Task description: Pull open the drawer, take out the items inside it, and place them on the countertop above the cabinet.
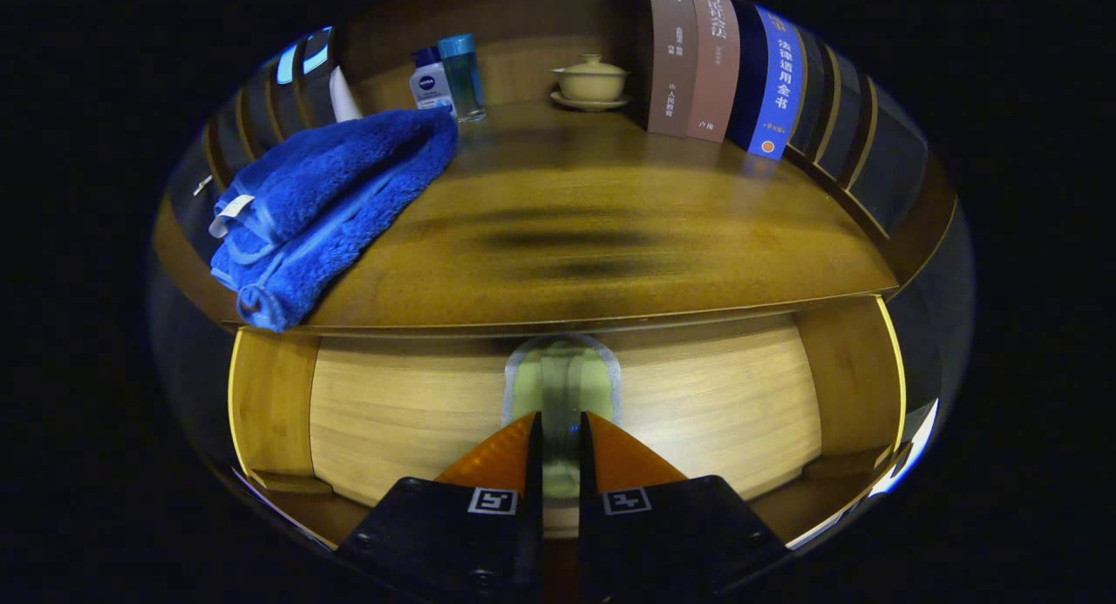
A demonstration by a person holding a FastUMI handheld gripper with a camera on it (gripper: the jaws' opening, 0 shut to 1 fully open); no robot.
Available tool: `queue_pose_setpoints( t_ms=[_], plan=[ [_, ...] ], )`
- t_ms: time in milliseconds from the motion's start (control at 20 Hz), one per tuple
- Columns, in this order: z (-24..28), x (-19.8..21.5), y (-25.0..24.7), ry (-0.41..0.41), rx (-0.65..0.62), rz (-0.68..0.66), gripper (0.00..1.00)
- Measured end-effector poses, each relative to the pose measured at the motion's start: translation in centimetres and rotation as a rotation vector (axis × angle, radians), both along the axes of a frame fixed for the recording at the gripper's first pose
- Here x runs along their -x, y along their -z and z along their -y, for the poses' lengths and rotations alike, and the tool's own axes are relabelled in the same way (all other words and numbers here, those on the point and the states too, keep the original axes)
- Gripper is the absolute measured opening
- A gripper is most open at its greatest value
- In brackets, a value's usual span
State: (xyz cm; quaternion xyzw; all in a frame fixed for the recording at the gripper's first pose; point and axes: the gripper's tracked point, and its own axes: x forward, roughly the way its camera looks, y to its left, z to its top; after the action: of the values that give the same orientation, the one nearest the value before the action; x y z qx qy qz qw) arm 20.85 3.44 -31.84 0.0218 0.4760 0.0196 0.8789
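Smooth wooden desk (610, 238) filled the frame's middle, a plush folded blue towel (331, 203) upper left; below, the open drawer (697, 412) held a pale translucent item (562, 382) clamped by the gripper (558, 430).

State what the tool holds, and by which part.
The tool is shut on a pale translucent item over the open drawer, gripping its near end; what it is cannot be told.
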Motion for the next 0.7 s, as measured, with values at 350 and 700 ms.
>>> queue_pose_setpoints(
  t_ms=[350,700],
  plan=[
    [-0.8,3.0,-6.2,-0.074,0.003,0.069,0.21],
    [0.0,3.8,-14.1,-0.079,-0.009,0.178,0.2]
  ],
)
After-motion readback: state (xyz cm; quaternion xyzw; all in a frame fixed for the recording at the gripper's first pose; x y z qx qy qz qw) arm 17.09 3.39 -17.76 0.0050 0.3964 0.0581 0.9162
